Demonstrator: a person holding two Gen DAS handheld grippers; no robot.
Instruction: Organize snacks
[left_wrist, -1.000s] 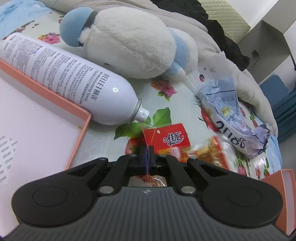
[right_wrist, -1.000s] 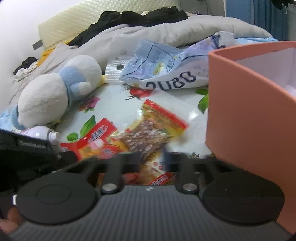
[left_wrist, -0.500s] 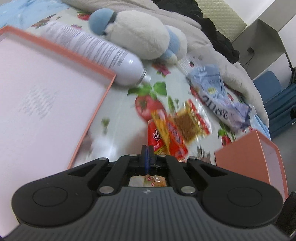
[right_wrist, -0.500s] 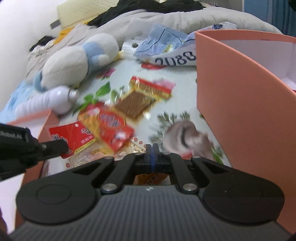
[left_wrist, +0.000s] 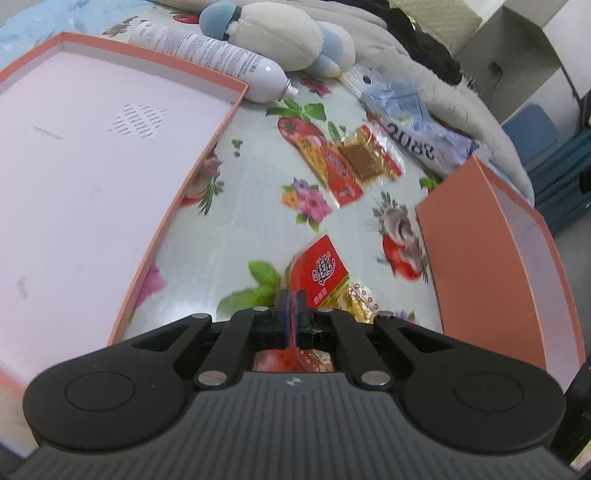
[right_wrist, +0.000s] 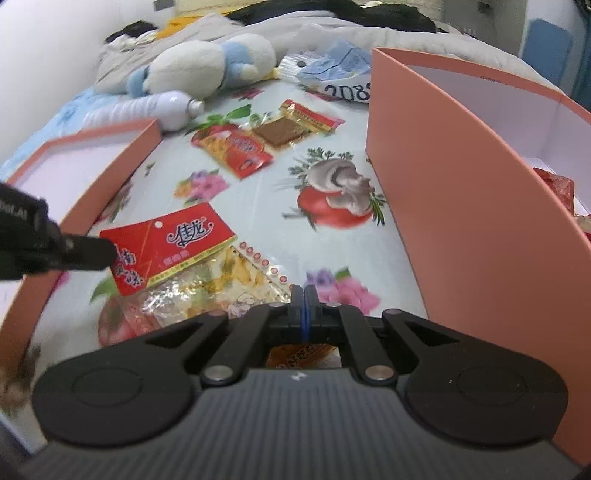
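My left gripper (left_wrist: 291, 300) is shut on a red-topped snack packet (left_wrist: 321, 273) and holds it just above the flowered cloth. From the right wrist view that left gripper (right_wrist: 107, 254) clamps the packet (right_wrist: 173, 243) by its left edge. My right gripper (right_wrist: 304, 295) is shut, and a small orange-brown snack packet (right_wrist: 303, 354) shows beneath its fingers, pinched there. Two more packets, one red-yellow (right_wrist: 240, 151) and one brown (right_wrist: 284, 133), lie on the cloth ahead. A tall orange box (right_wrist: 461, 184) stands at the right with snacks (right_wrist: 557, 184) inside.
A shallow orange lid (left_wrist: 236, 88) with a white inside lies at the left. Behind it are a white spray can (left_wrist: 210, 55), a white and blue plush toy (left_wrist: 277, 33), a blue-white bag (left_wrist: 417, 125) and piled bedding.
Both grippers have drawn back from the plush toy and can, each carrying its packet. The red-topped packet now hangs between the lid and the tall box. The right gripper has rolled.
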